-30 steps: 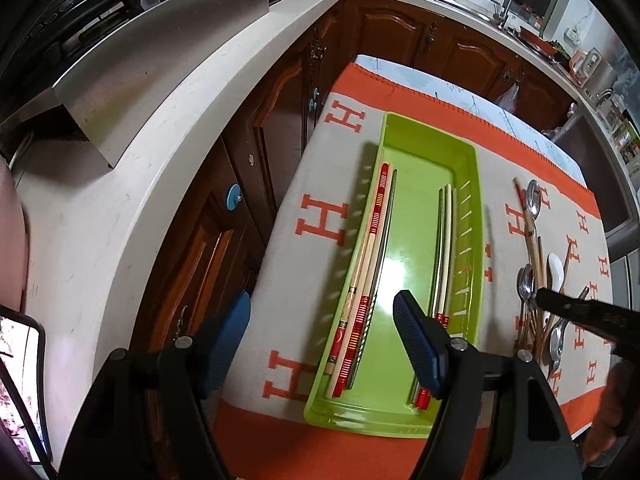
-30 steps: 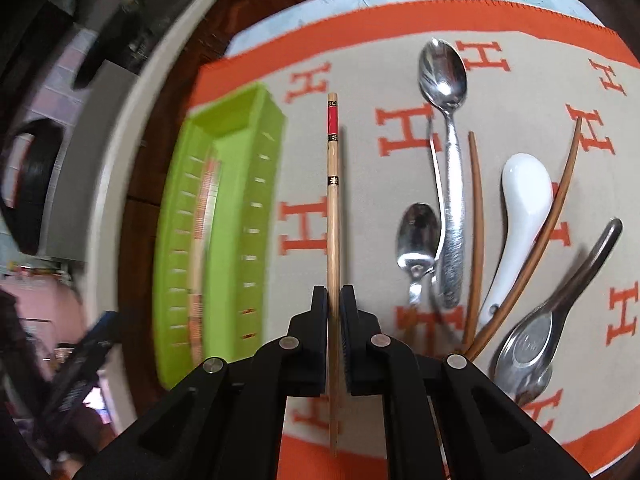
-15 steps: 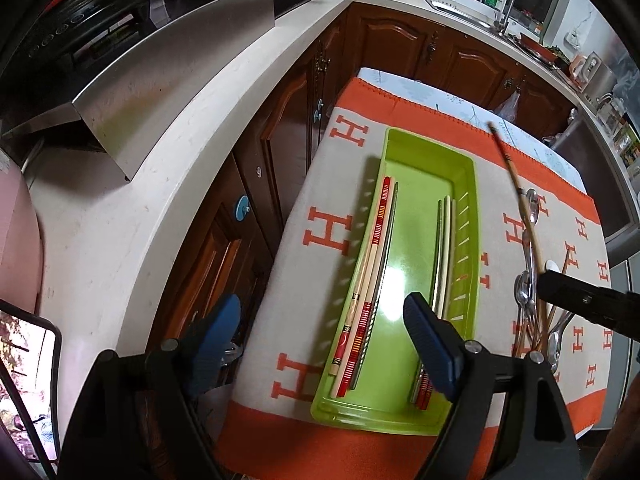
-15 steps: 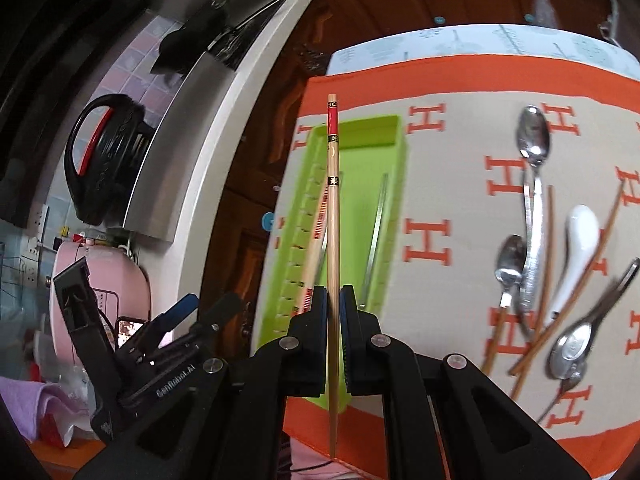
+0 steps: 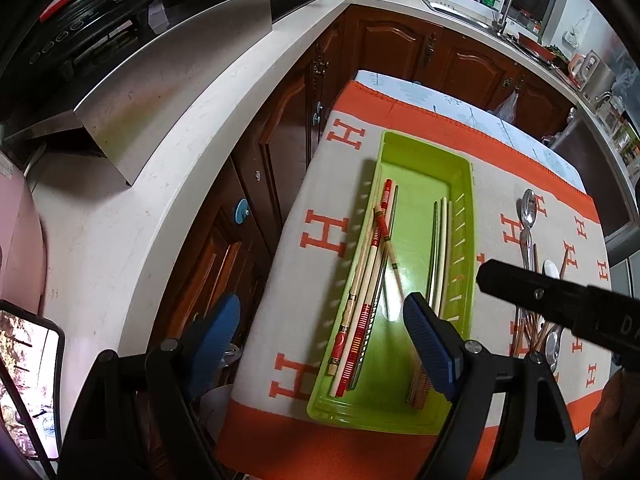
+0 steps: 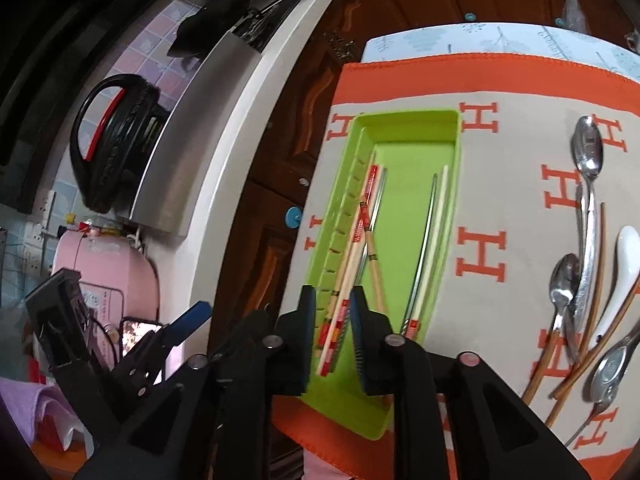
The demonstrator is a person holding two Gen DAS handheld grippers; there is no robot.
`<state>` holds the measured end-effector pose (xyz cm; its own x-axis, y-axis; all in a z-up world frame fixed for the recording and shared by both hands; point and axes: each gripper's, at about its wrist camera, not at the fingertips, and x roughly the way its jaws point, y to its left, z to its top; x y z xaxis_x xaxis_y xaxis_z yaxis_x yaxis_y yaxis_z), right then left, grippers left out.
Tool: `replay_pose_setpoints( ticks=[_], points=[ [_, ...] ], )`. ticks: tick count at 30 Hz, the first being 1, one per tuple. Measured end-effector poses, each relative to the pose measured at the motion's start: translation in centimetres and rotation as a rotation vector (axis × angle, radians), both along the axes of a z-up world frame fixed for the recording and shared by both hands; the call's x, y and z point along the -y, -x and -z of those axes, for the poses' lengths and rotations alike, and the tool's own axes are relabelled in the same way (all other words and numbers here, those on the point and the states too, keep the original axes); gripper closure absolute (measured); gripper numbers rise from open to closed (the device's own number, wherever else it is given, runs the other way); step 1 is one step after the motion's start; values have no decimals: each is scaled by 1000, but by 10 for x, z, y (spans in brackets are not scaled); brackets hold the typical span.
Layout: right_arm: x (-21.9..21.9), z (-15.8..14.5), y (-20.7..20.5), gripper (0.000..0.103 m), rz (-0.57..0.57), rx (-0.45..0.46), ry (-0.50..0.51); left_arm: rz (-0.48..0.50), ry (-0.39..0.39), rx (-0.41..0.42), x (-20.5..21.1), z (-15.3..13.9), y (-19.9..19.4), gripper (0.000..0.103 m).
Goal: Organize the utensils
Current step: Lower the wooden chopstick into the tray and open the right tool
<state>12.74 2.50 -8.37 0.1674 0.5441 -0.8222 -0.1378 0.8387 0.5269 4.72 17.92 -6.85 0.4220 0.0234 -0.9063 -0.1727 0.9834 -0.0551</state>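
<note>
While the right gripper [image 6: 332, 316] hangs over the near end of the green tray [image 6: 454, 152] with its fingers apart and nothing between them, a wooden chopstick [image 6: 374, 266] lies slanted inside the tray, crossing the red-patterned chopsticks [image 6: 352, 248] along the left wall instead of running parallel with them. A second set of chopsticks [image 6: 434, 232] rests by the right wall. The left gripper [image 5: 320, 332] is also wide open and empty, held above the tray's near left corner. By the look of it, the step in hand is dropping chopsticks into the tray one at a time. Spoons [image 6: 586, 208] and two brown chopsticks [image 6: 596, 264] wait on the orange-lettered cloth [image 6: 492, 216] to the right, so the next move likely calls for swinging the right gripper over there and closing on a thin brown stick without dragging the spoons touching it.
</note>
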Motion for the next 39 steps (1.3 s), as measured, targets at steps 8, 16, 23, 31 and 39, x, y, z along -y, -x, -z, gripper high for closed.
replay_pose_setpoints(
  ticks=[8,16,23,31,39],
  points=[
    [10,0,10,83,-19,-4,16,18,-9,3,10,-4,1,21],
    [29,-4,21,83,-27,9,35,44,-24,9,22,-10,4,21],
    [33,-10,32,83,-63,20,32,91,9,-12,29,-6,11,21],
    [48,-10,38,83,-50,15,13,129,58,-133,39,28,8,49],
    [69,-9,38,83,-23,10,-3,125,77,-206,45,61,4,99]
  ],
)
